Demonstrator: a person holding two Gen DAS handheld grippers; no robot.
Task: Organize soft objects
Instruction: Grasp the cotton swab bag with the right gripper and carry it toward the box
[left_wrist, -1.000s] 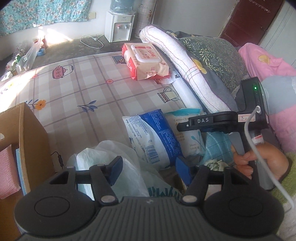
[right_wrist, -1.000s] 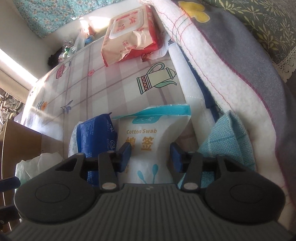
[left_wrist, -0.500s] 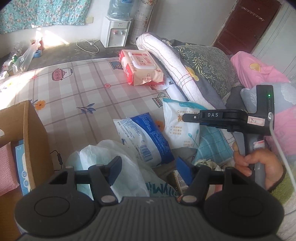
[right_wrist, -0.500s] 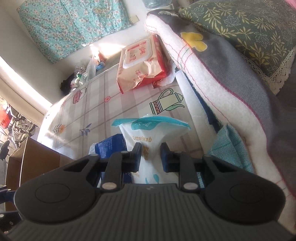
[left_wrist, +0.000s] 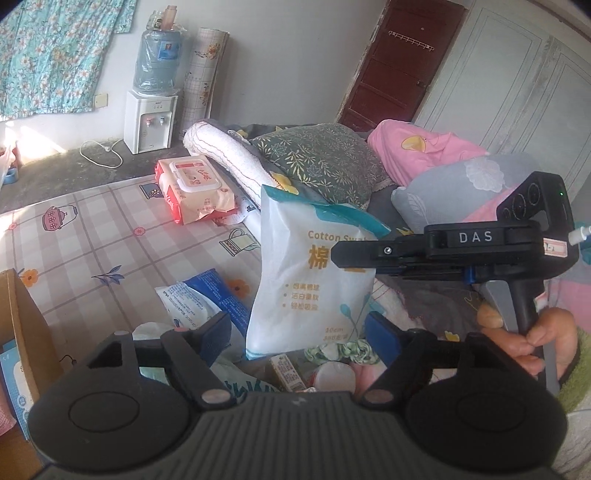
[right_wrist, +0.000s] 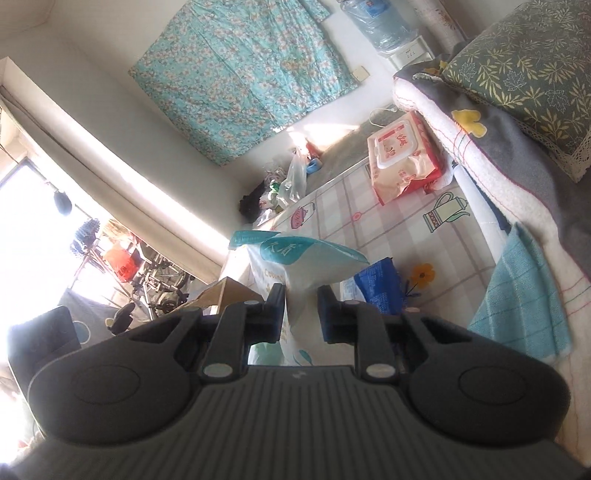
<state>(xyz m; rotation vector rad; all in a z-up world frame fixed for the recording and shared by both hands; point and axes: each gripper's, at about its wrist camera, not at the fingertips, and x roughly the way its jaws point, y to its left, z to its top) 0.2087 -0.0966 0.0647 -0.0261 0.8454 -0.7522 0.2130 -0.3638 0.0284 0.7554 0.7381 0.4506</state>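
Two hand-held grippers in use, entered nearest first. Left gripper (left_wrist: 297, 328): jaws wide, having just been opening, nothing between the pads; it hangs over a clutter of small packets and a white plastic bag (left_wrist: 236, 380). Right gripper (right_wrist: 301, 308): jaws drawn narrow and clamped on the cotton swab pack (left_wrist: 306, 273), pinching its middle so the pack hangs clear of the bed, teal top seal uppermost; a hand (left_wrist: 535, 339) grips the handle at the right of the left wrist view. Blue-and-white pack (left_wrist: 201, 299): lying flat on the checked sheet (left_wrist: 110, 236), just beside the hanging pack. Cardboard box (left_wrist: 26, 332): at the left edge, open-topped, likely destination, with packs already inside. Teal cloth (right_wrist: 517, 295): draped at the bedding edge. Wet wipes pack (left_wrist: 195, 188): further up the sheet. Rolled white towel (left_wrist: 229, 155) and green pillow (left_wrist: 321, 158): beyond, along the right. Risk: the pinch is on slack film over loose contents, so the pack may slide or swing out during a quick carry; its dangling lower end could catch the open left jaws or the box wall. Room: the sheet between pack and box is bare, giving an open lane leftward; right side is crowded by bedding.
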